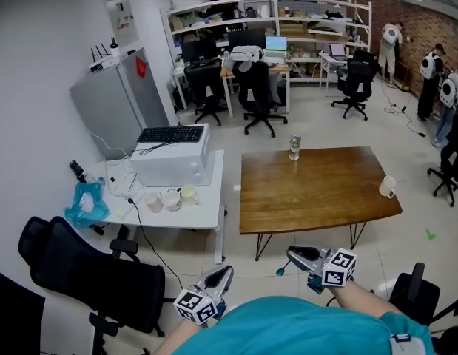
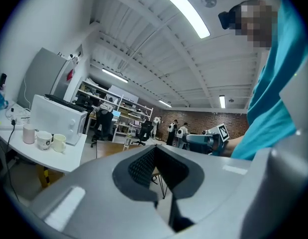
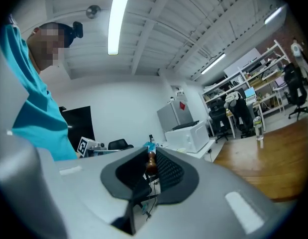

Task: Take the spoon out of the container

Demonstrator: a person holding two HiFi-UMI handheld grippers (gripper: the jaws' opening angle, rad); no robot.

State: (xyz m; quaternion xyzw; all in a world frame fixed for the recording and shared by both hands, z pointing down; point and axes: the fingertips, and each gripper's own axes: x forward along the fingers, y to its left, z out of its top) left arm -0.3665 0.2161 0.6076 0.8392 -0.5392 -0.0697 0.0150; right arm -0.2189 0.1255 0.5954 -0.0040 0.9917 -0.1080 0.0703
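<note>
My right gripper (image 1: 292,255) is held low in front of my teal-shirted body, below the near edge of the wooden table (image 1: 317,191). It is shut on a small spoon (image 3: 151,162) with a brown handle and a blue end. The spoon (image 1: 282,271) sticks out to the left of the jaws in the head view. My left gripper (image 1: 228,271) is close by on the left, its jaws together with nothing between them. In the left gripper view, the right gripper (image 2: 201,139) shows ahead of the closed left gripper (image 2: 154,148). Several cups (image 1: 172,199) stand on the white table.
A white cup (image 1: 388,187) and a bottle (image 1: 294,146) stand on the wooden table. The white table (image 1: 203,209) carries a microwave (image 1: 172,161) with a keyboard on top. A black office chair (image 1: 88,276) is at my left. People stand at the far right.
</note>
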